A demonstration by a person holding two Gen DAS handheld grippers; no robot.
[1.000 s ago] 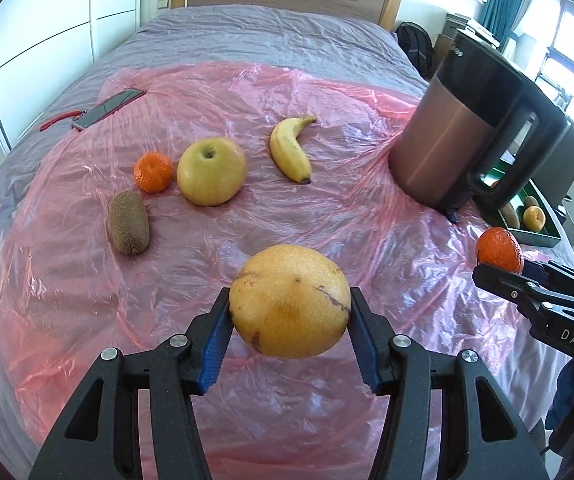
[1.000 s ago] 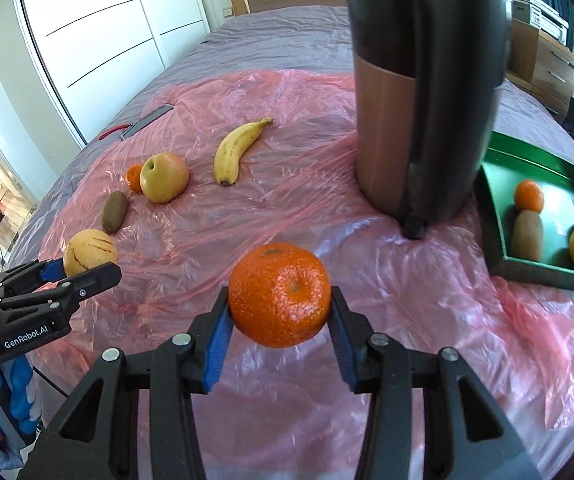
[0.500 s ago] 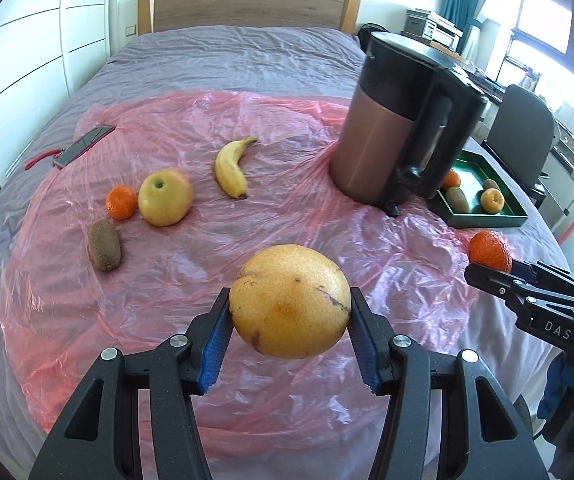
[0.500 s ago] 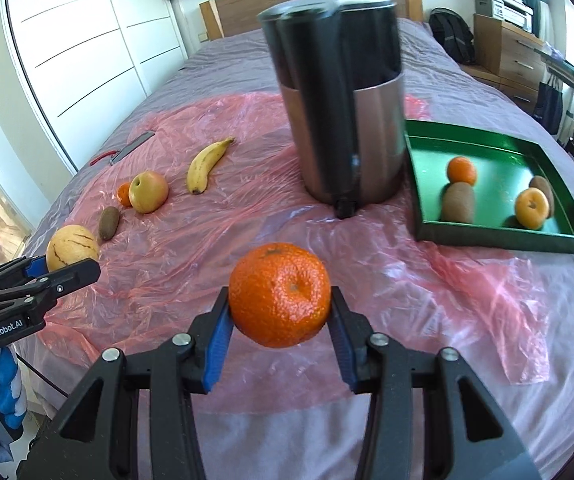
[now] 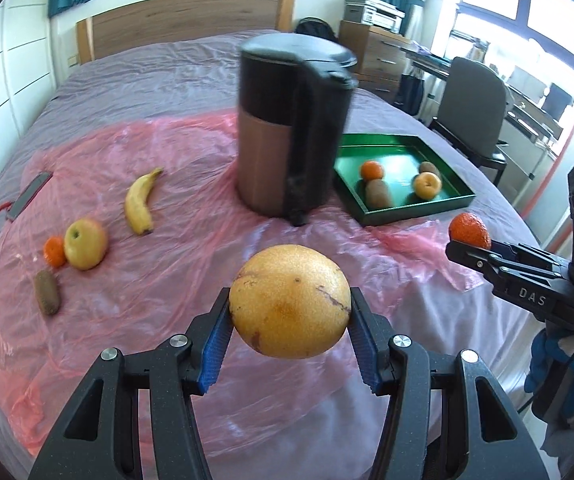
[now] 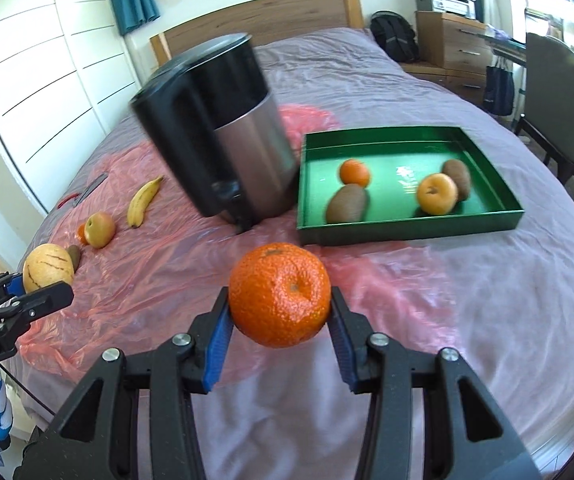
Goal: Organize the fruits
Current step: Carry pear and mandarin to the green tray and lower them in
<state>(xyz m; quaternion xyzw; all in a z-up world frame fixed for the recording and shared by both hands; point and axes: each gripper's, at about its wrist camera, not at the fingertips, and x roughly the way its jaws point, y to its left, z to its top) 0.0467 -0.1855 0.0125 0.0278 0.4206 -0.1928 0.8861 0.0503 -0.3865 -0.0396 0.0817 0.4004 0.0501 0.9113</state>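
Fruits ride clamped in both claws: your left claw (image 5: 290, 334) grips the yellow melon (image 5: 289, 301), your right claw (image 6: 279, 330) the mandarin (image 6: 279, 294). You hold both short of the green tray (image 6: 407, 229), probably to add them there.

right hand-held gripper (image 6: 279, 318): clamps tangerine (image 6: 279, 294) | green tray (image 6: 407, 222): four fruits | kettle (image 6: 223, 156): beside tray

Bedroom clutter around a covered bed

A dark kettle (image 5: 293, 128) stands upright on the pink plastic sheet (image 5: 175, 280) over the grey bed (image 5: 159, 80); a phone (image 5: 29, 200) lies near the sheet's left edge; a chair (image 5: 473, 100) stands beside the bed.
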